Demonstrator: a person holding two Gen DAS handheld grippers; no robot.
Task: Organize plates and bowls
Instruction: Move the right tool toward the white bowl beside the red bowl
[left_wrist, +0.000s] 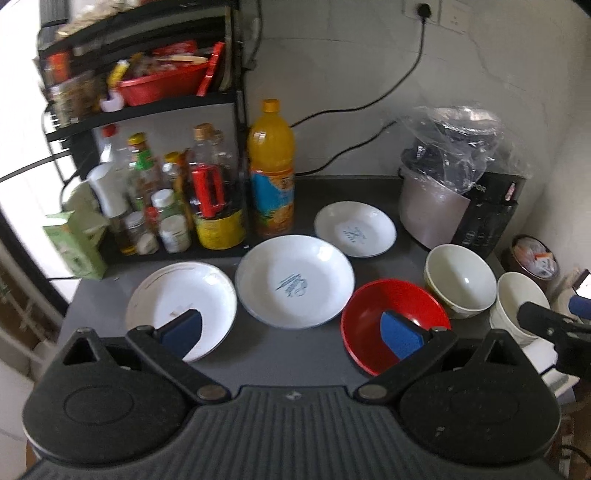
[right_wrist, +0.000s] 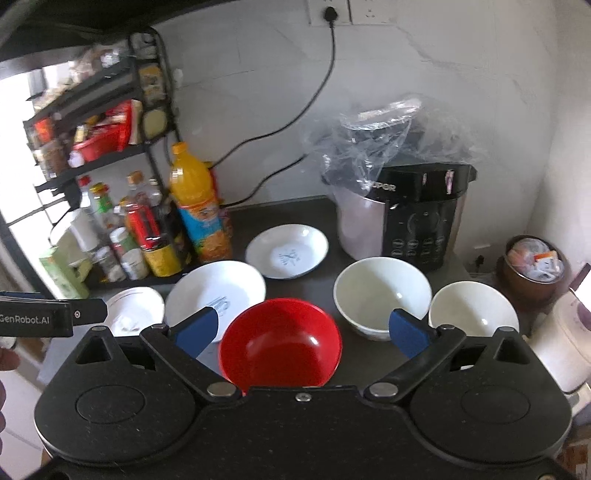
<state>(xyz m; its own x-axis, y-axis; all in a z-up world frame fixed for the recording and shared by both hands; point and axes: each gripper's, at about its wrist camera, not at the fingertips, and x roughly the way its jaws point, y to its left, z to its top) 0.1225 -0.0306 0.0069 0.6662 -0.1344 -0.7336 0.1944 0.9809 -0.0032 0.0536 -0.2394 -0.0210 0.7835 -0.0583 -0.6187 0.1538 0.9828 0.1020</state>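
Left gripper (left_wrist: 291, 330): lower centre of the left wrist view; blue-padded fingers (left_wrist: 184, 328) spread wide, pinching nothing, held above the dark countertop (left_wrist: 280, 354).
Right gripper (right_wrist: 303, 328): lower centre of the right wrist view; fingers likewise spread wide and empty, its tip also showing at the right edge of the left view.
Red bowl (right_wrist: 280, 341): nearest item, lower centre of the right view, upright, seen between the right gripper's fingers.
Plain white plate (left_wrist: 181, 308): lower left of the left view, apart from the others.
Large printed plate (left_wrist: 294, 280): centre of the left view, blue mark in its well; its rim is just beside the red bowl.
Cream bowl (right_wrist: 382, 297): right of centre in the right view, upright, empty.
White bowl (right_wrist: 474, 314): right of the cream bowl, just beside it.
Small printed plate (left_wrist: 355, 229): farther back, centre right of the left view.
Orange juice bottle (left_wrist: 271, 170): upright behind the plates, beside the condiment rack (left_wrist: 147, 122) at upper left.
Rice cooker (right_wrist: 402, 218): upper right, against the wall, clear plastic bag (right_wrist: 369, 140) draped over its top.
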